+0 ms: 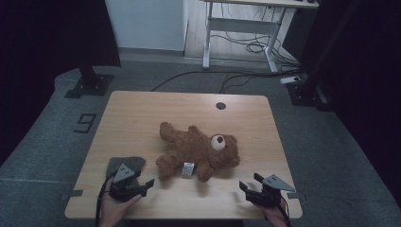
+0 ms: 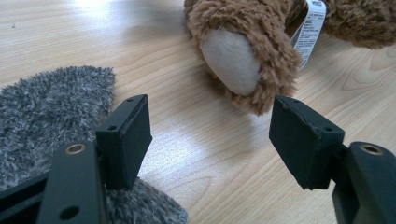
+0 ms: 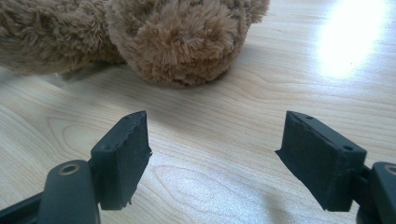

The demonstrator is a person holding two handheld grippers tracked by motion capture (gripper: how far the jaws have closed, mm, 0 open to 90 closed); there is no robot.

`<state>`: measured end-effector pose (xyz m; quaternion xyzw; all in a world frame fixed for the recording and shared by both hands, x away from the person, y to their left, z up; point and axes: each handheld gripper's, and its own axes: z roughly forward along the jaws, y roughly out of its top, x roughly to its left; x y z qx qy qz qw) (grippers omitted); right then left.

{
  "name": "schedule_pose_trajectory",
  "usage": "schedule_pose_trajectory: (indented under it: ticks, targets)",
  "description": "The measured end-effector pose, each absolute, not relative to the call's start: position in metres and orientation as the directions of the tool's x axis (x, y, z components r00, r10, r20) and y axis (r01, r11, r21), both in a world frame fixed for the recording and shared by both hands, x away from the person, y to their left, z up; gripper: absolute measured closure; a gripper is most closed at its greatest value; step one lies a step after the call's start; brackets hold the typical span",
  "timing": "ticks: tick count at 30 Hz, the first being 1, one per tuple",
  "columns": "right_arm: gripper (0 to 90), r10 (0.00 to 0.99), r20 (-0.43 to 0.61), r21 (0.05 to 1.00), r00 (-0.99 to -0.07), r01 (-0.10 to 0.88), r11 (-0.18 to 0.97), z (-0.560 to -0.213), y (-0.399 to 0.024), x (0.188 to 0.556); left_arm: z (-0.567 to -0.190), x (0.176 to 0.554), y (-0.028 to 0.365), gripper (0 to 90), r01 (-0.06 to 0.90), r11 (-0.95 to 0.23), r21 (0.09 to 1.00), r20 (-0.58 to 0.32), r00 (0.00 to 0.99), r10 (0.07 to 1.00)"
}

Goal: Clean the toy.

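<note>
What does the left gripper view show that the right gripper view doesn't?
Left gripper view: a grey fuzzy cloth under its left finger, the bear's pale foot sole, and its white tag. Right gripper view: a rounded brown furry part of the bear with no sole or tag visible, plus a bright glare patch on the wood. Both: the wooden table, the brown bear just ahead, and two black fingers spread open with nothing between them.

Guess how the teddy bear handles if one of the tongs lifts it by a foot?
Probably floppy: the teddy bear sprawls limp, limbs splayed on the table. Likely light, being plush. The shaggy fur should grip well, and the flat sprawl makes rolling unlikely.
</note>
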<state>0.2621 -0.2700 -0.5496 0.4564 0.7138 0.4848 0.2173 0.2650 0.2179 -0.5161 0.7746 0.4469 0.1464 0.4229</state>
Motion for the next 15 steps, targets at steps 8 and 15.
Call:
schedule_pose_trajectory:
  ticks: [8, 15]
  targets:
    - [23.3, 0.856, 0.12, 0.892, -0.502, 0.433, 0.129, -0.5492, -0.2676, 0.262, -0.513, 0.2632, 0.2193, 29.5, 0.562, -0.235, 0.793, -0.156, 0.56, 0.814]
    - [23.2, 0.852, 0.114, 0.894, -0.51, 0.427, 0.136, -0.5483, -0.2666, 0.2616, -0.5127, 0.264, 0.2214, 29.6, 0.566, -0.225, 0.793, -0.166, 0.557, 0.814]
